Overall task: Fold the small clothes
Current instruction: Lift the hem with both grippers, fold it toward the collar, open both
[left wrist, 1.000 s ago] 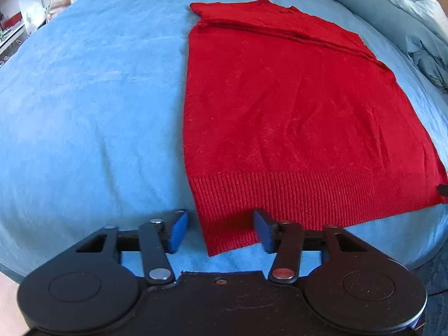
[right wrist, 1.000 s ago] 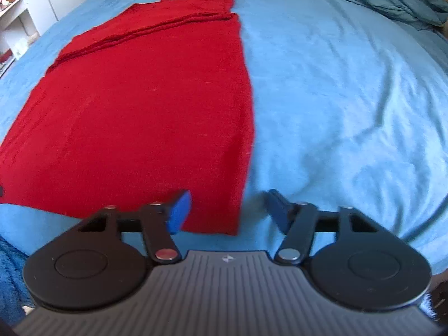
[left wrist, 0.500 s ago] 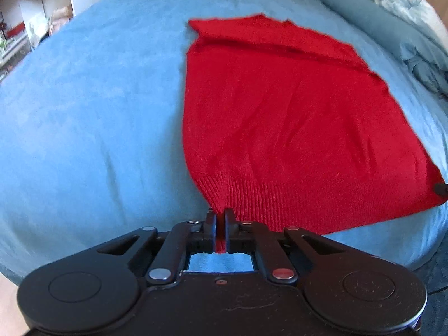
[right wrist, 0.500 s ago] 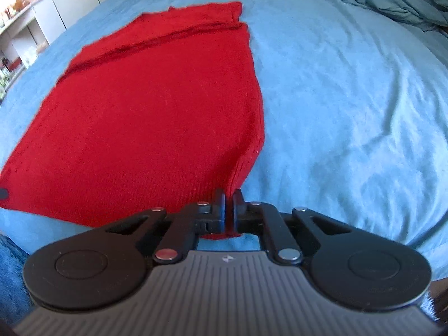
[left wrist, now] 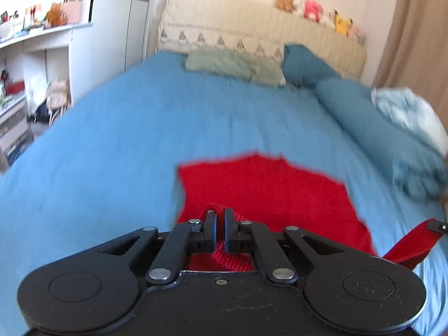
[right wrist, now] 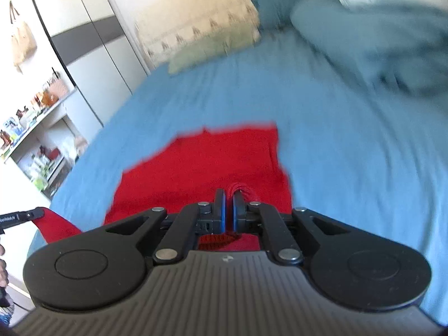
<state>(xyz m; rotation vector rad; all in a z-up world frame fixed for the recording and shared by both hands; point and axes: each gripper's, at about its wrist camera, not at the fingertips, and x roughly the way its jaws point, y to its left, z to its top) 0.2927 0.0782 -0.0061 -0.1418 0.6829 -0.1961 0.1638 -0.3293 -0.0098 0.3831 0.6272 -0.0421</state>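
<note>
A red knitted sweater (left wrist: 266,187) lies on the blue bed, and it also shows in the right wrist view (right wrist: 201,168). My left gripper (left wrist: 220,218) is shut on the sweater's left hem corner, lifted off the bed. My right gripper (right wrist: 229,201) is shut on the right hem corner, also lifted. The hem hangs between them. The right gripper's tip shows at the right edge of the left wrist view (left wrist: 436,225), and the left gripper's tip at the left edge of the right wrist view (right wrist: 25,215). Both views are blurred.
The blue bedsheet (left wrist: 112,145) spreads ahead. Green (left wrist: 232,65) and teal (left wrist: 305,65) pillows lie at the headboard. A rolled teal duvet (left wrist: 372,128) runs along the right. White shelves (left wrist: 25,64) stand on the left.
Both grippers closed on the hem corners, then lifted and carried them forward towards the collar. The views have tilted up to show the headboard.
</note>
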